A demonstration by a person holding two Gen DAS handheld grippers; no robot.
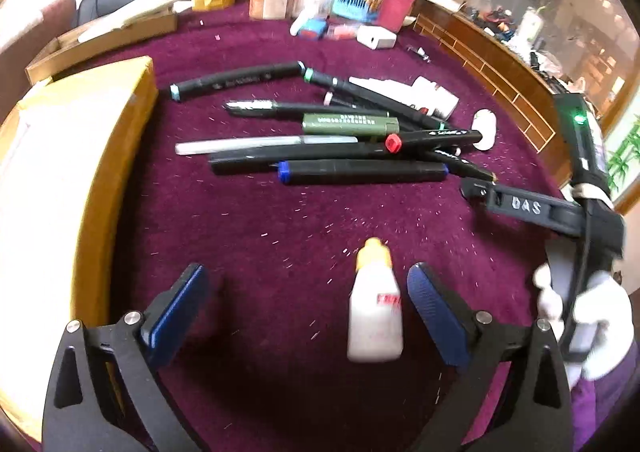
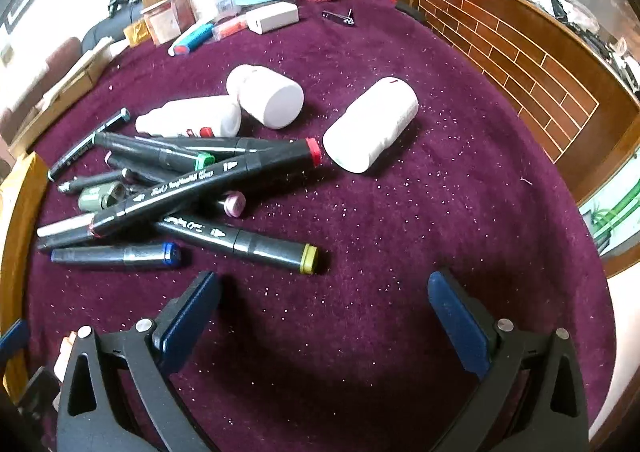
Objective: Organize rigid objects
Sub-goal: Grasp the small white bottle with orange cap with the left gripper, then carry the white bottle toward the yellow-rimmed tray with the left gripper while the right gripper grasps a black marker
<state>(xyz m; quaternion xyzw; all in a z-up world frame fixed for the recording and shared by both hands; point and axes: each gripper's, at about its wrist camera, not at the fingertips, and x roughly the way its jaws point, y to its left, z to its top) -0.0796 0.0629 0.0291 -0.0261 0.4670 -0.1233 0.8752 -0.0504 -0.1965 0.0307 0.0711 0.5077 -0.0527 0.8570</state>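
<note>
A pile of black markers point(image 1: 320, 140) with coloured caps lies on the purple cloth, and in it is a green lighter-shaped item point(image 1: 348, 123). My left gripper point(image 1: 308, 292) is open. A small white bottle with an orange cap point(image 1: 374, 304) sits between its fingers, close to the right finger point(image 1: 430, 292) and apart from the left one. My right gripper point(image 2: 324, 288) is open over bare cloth, just short of an olive-capped marker point(image 2: 240, 240). Beyond the markers point(image 2: 180, 188) lie two white bottles point(image 2: 266, 96) point(image 2: 370, 124) and a small white bottle with a red label point(image 2: 188, 120).
A cardboard box point(image 1: 80, 152) stands along the left. Jars, tubs and a white charger point(image 1: 376, 37) crowd the back edge. A low wooden rail point(image 1: 500, 76) borders the right. A white-gloved hand point(image 1: 592, 316) holds the right gripper point(image 1: 476, 190). A nail clipper point(image 2: 340, 17) lies at the back.
</note>
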